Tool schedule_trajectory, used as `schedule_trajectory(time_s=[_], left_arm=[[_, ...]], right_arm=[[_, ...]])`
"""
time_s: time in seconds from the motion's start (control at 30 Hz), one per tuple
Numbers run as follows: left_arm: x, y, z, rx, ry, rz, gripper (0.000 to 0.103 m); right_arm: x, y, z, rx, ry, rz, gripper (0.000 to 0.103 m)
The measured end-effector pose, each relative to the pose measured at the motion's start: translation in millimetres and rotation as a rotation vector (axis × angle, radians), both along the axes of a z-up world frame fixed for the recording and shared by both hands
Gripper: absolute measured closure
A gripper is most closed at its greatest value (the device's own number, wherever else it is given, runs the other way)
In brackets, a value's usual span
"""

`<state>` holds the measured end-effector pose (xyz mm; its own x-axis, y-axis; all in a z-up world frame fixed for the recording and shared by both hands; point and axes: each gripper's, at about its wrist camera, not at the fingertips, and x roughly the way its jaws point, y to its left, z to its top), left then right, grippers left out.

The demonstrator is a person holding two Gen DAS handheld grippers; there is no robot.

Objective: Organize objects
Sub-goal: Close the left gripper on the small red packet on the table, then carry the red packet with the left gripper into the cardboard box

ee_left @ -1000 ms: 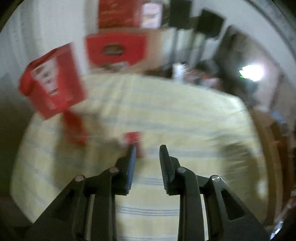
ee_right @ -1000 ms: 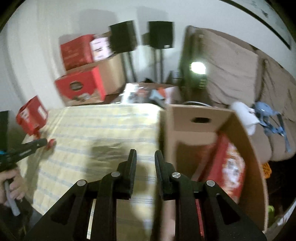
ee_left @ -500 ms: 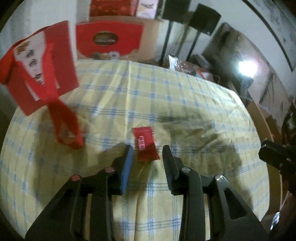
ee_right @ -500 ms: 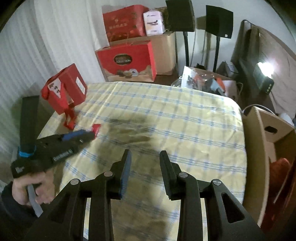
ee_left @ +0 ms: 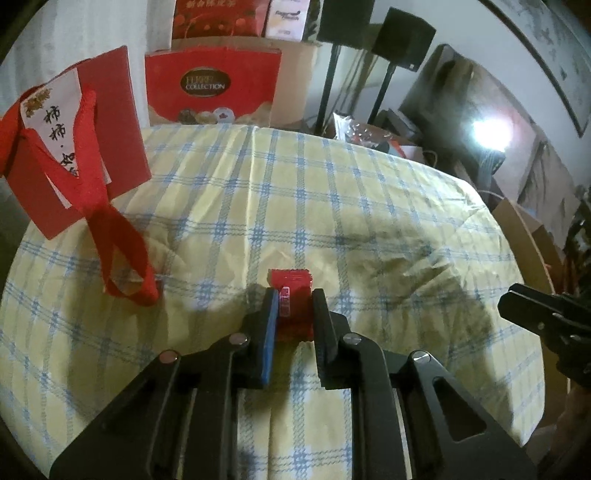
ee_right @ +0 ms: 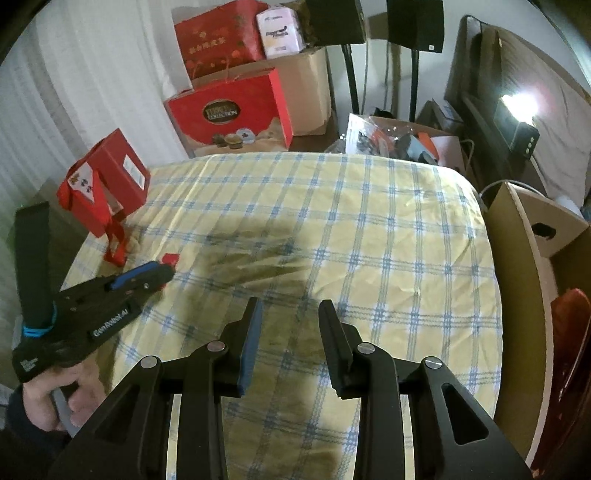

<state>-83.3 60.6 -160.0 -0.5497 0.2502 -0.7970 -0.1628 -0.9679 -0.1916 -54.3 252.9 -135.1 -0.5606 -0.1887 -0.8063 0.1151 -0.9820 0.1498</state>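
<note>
Table under a yellow cloth with blue check [ee_left: 332, 192], creased and shadowed ahead of both grippers.

Left gripper [ee_left: 294, 299]: angled down at the cloth, its jaws have just been closing, a small red packet [ee_left: 291, 291] between them. Pads sit against the packet's two sides, pinching it, though the contact on the right pad is hard to confirm from this angle. Packet lies flat on the cloth, its far end sticking out past the fingertips.

Ahead and left of that gripper: a red gift box [ee_left: 74, 147] with a white label bearing black characters, standing at the table's left edge. Its red ribbon loop [ee_left: 122, 251] trails down onto the cloth, near the packet but apart from it.

Right gripper [ee_right: 290, 308]: jaws spread, nothing between them, bare cloth below. The left gripper shows off to its left, held by a hand [ee_right: 62, 398] at the table's near-left corner.

To the right of the right gripper: an open cardboard box [ee_right: 517, 258] just beside the table edge, something red inside, mostly hidden.

Room beyond the far edge of the table: a large red chocolate carton [ee_right: 236, 110] in front of a brown cardboard box [ee_right: 310, 85], a red bag and a white pack on top. Two black speakers on stands [ee_right: 413, 22] against the wall. A bright lamp [ee_right: 517, 101] far right. Pale curtain [ee_right: 92, 74] on the left.
</note>
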Motion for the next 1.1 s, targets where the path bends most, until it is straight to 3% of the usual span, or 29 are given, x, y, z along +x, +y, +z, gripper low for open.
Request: schedule_trajectory(time_s=[0.5, 0.7, 0.8, 0.93, 1.1], left_arm=[[33.0, 7.6, 45.5, -0.032, 0.081, -0.033, 0.087], [51.6, -5.7, 55.7, -0.017, 0.083, -0.027, 0.087], [62.0, -5.4, 52.6, -0.016, 0.067, -0.029, 0.087], [72.8, 5.5, 51.9, 0.020, 0.026, -0.044, 0.087], [95.0, 36.4, 73.4, 0.092, 0.066, -0.147, 0.087]], right_arm=[[39.7, 22.4, 20.9, 0.010, 0.042, -0.045, 0.071], [68.0, 42.1, 23.7, 0.030, 0.055, -0.083, 0.070], [87.0, 55.6, 31.6, -0.007, 0.075, -0.133, 0.070], [111.8, 66.8, 46.2, -0.037, 0.133, -0.164, 0.069], [130.3, 76.3, 50.5, -0.029, 0.152, -0.168, 0.069]])
